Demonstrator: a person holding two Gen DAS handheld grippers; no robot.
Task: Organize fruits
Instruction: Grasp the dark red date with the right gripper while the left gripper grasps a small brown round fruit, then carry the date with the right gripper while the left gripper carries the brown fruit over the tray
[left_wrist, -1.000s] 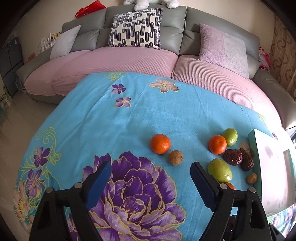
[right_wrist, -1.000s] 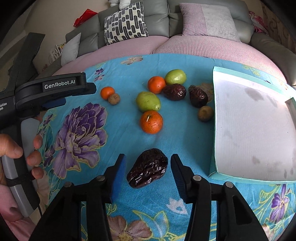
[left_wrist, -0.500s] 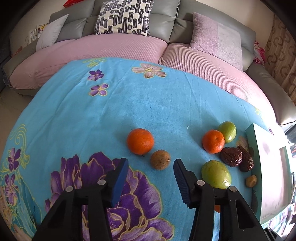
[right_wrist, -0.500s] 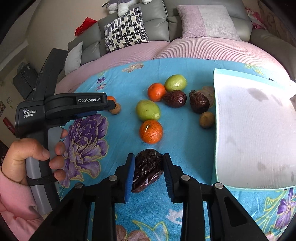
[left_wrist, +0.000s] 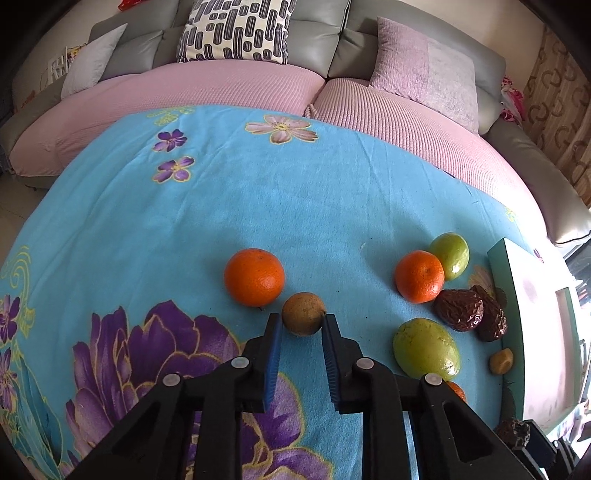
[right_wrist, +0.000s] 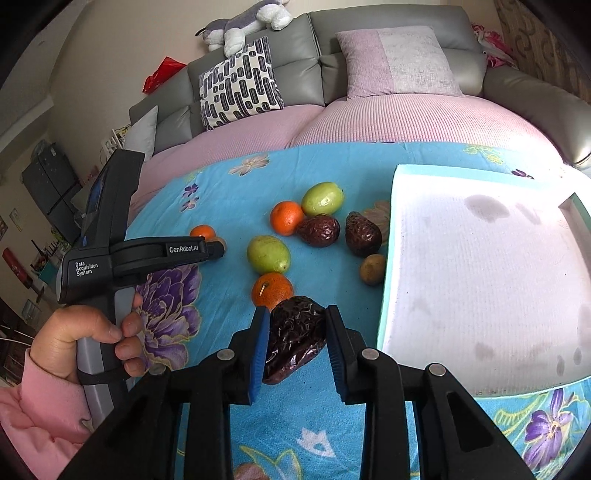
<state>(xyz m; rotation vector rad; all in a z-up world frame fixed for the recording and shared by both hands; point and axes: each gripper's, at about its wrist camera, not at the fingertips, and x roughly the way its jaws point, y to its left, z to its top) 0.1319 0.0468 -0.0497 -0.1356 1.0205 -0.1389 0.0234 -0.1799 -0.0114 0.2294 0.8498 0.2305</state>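
On the blue floral cloth (left_wrist: 295, 206), the left gripper (left_wrist: 301, 325) has its tips set either side of a small brown fruit (left_wrist: 303, 313) beside an orange (left_wrist: 255, 277) — whether it is clamped cannot be told. Nearer the cloth's right edge, the right gripper (right_wrist: 295, 325) is clamped on a wrinkled dark fruit (right_wrist: 295, 338) beside the white tray (right_wrist: 480, 277). Best practice here: squeeze gently, lift straight — round fruit rolls.

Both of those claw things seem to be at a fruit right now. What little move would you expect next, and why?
Probably the right gripper carries its dark date sideways over the tray beside it: the jaws already pinch the date, and the tray holds no fruit. The left gripper only brackets the brown fruit, so it likely closes first.
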